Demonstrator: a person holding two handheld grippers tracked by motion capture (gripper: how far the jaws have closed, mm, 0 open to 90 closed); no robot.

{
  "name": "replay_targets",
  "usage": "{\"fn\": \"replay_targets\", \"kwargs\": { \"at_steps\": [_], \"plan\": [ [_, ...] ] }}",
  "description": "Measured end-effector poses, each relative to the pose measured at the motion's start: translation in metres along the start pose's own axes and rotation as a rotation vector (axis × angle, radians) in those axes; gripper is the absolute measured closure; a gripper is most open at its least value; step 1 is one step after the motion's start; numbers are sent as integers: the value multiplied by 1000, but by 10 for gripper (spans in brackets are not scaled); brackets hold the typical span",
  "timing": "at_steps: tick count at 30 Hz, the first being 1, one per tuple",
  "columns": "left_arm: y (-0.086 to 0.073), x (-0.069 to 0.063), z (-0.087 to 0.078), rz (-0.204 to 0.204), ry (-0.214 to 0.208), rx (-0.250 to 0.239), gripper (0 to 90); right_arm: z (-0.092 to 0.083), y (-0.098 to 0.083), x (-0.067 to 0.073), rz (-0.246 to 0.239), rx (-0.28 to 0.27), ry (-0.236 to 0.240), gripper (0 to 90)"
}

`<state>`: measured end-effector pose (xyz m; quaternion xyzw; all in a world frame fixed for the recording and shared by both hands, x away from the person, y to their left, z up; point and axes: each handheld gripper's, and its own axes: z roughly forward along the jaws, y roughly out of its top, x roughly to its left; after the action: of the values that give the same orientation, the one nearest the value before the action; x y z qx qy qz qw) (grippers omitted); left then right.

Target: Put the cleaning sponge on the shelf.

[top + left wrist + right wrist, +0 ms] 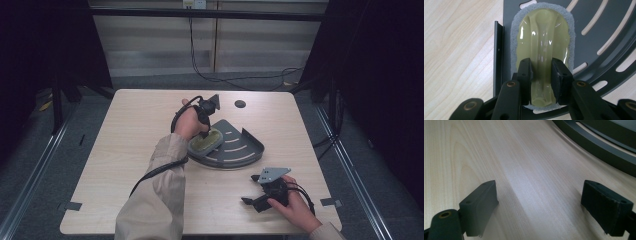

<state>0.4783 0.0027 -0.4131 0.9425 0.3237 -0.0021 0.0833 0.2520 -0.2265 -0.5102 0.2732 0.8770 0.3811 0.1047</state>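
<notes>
Pointing away from the left gripper [541, 75] — scrubber [542, 37] lengthwise on rack [604, 25].

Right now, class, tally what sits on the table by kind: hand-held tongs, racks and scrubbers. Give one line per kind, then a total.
Hand-held tongs: 2 (left tongs, shut on the scrubber's handle; right tongs, open, resting on the table)
Dark slotted corner rack: 1
Yellow-green scrubber with grey pad, lying in the rack: 1
Total: 4
</notes>
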Motion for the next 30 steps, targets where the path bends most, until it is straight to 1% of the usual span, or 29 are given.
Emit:
{"fn": "replay_targets", "kwargs": {
  "at_steps": [4,5,9,11,14,17,18,21,28,29,30],
  "plan": [
    [0,1,2,-4,4,-3,710,0,0,0,-1,0,0,131],
    [0,1,2,3,5,2,710,0,0,0,-1,0,-1,131],
    [0,1,2,-6,6,2,710,0,0,0,0,0,-1,131],
    [0,1,2,-3,17,2,710,0,0,0,1,1,-2,131],
    [0,1,3,3,17,8,710,0,0,0,1,1,-2,131],
    [0,1,3,-4,23,2,710,0,0,0,2,1,-2,131],
    [0,2,3,1,24,6,710,0,0,0,2,1,-2,131],
    [-1,2,3,-7,21,5,710,0,0,0,0,0,-1,131],
    [-1,1,4,-4,23,7,710,0,0,0,0,0,-3,131],
    [-1,1,3,2,22,13,710,0,0,0,-1,0,-2,131],
    [-1,1,4,-2,23,7,710,0,0,0,-1,0,-3,131]
  ]
}}
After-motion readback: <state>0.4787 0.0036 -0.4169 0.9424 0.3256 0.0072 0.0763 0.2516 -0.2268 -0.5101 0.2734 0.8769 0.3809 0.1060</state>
